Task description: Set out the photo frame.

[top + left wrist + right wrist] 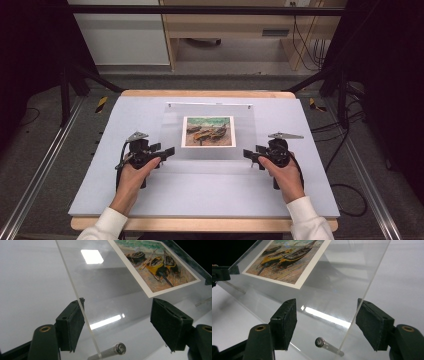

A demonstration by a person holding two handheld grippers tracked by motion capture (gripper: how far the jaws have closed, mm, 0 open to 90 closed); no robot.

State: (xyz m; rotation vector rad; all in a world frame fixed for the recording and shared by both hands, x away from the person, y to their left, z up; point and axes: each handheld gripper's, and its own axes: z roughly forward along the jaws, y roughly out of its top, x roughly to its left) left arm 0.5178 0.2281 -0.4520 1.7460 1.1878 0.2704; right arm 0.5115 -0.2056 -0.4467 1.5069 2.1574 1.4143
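Note:
A clear acrylic sheet (172, 125) lies in the middle of the mat with a painting print of boats (208, 131) on it. My left gripper (169, 151) is at the sheet's near left corner and my right gripper (248, 154) at its near right corner. In the left gripper view the sheet (105, 290) slants up between the open jaws of the left gripper (120, 325), its edge running past the left pad (72, 325); the print (157, 265) lies farther up. The right gripper (327, 325) likewise stands open around the sheet (342, 277). A small metal pin (117, 349) (324, 343) sits by each corner.
A pale grey mat (100, 190) covers the wooden table (200, 224). Two small fittings mark the sheet's far edge (170, 105). Black frame bars stand at both sides, cables trail on the floor at the right (345, 190), and a cabinet stands behind the table.

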